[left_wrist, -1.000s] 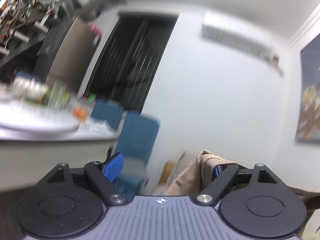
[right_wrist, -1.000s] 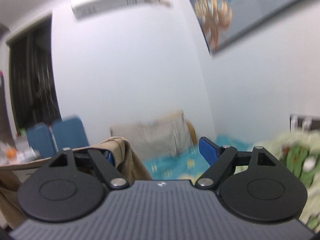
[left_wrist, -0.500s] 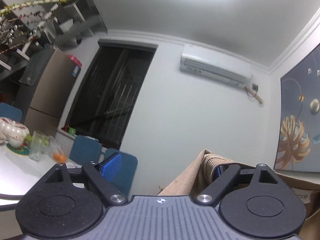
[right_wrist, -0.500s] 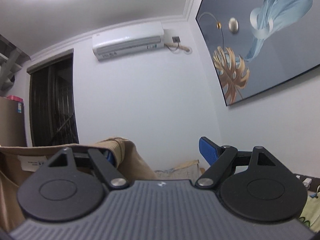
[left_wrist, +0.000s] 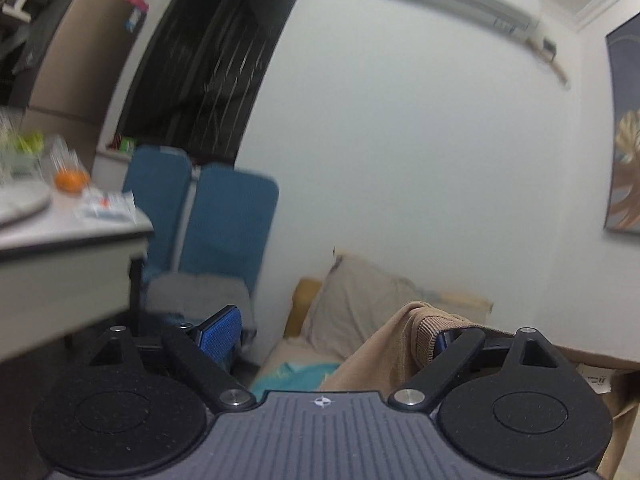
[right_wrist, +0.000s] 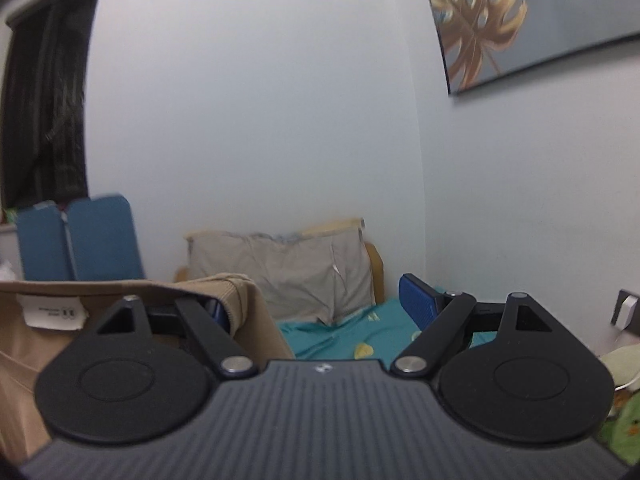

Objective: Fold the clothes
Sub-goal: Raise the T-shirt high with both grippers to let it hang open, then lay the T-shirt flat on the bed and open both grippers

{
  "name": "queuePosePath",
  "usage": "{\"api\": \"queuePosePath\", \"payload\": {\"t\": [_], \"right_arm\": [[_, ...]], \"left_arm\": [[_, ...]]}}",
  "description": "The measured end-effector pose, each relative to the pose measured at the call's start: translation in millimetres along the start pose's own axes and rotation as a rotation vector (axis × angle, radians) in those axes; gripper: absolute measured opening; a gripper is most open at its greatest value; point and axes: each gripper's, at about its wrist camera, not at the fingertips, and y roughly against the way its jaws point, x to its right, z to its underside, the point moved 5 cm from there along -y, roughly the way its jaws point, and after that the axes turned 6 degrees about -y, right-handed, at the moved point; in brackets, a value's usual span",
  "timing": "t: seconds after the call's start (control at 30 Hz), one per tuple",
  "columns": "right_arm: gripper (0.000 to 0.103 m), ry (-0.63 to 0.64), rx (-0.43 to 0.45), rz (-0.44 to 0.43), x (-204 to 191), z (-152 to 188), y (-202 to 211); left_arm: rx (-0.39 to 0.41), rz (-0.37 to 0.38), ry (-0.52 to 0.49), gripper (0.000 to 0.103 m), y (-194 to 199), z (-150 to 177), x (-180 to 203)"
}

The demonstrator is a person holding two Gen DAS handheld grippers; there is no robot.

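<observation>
A tan garment with a ribbed hem hangs in the air between both grippers. In the left wrist view the garment (left_wrist: 384, 352) drapes over the right finger of my left gripper (left_wrist: 332, 328), whose jaws stand wide apart. In the right wrist view the garment (right_wrist: 132, 320), with a white label (right_wrist: 52, 312), drapes over the left finger of my right gripper (right_wrist: 316, 304), also wide apart. Neither gripper pinches the cloth between both pads; it hangs hooked on one finger each.
A bed with a teal sheet (right_wrist: 340, 336) and a grey pillow (right_wrist: 288, 276) lies ahead against the white wall. Blue chairs (left_wrist: 208, 216) and a white table (left_wrist: 60, 240) with dishes stand to the left. A green item (right_wrist: 624, 420) lies at the right.
Both cameras have tilted down from the ceiling and air conditioner toward the bed and pillow. The garment stays hooked on the same fingers.
</observation>
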Motion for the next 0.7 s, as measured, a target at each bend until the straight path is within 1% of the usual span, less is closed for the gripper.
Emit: {"api": "queuePosePath", "payload": {"t": [0.07, 0.17, 0.2, 0.27, 0.3, 0.4, 0.43, 0.5, 0.57, 0.67, 0.7], "right_arm": [[0.083, 0.012, -0.04, 0.022, 2, 35, -58], [0.083, 0.027, -0.114, 0.045, 8, 98, -140], [0.083, 0.032, -0.151, 0.05, 11, 122, -167], [0.083, 0.046, -0.23, 0.06, 11, 171, -212], [0.083, 0.055, -0.261, 0.07, 10, 195, -226], [0.083, 0.079, -0.378, 0.108, 16, 253, -269], [0.083, 0.072, -0.434, 0.098, 18, 269, -279], [0.083, 0.075, -0.562, 0.05, 16, 296, -290], [0.083, 0.145, -0.644, -0.02, 7, 310, -298], [0.083, 0.275, -0.723, -0.213, -20, 314, -295], [0.083, 0.295, -0.742, -0.256, -27, 313, -293]], "left_arm": [[-0.05, -0.012, -0.021, 0.091, -60, 50, 1], [-0.146, -0.028, -0.063, 0.091, -147, 124, -2], [-0.183, -0.031, -0.082, 0.091, -170, 153, -3], [-0.266, -0.038, -0.131, 0.091, -209, 207, 0], [-0.304, -0.039, -0.151, 0.091, -227, 229, 0], [-0.404, -0.033, -0.2, 0.09, -268, 279, 0], [-0.442, -0.031, -0.22, 0.09, -278, 292, 2], [-0.529, -0.019, -0.272, 0.09, -294, 309, 9], [-0.614, 0.02, -0.341, 0.091, -307, 314, 18], [-0.713, 0.105, -0.447, 0.092, -311, 307, 33], [-0.72, 0.124, -0.467, 0.092, -310, 302, 37]]}}
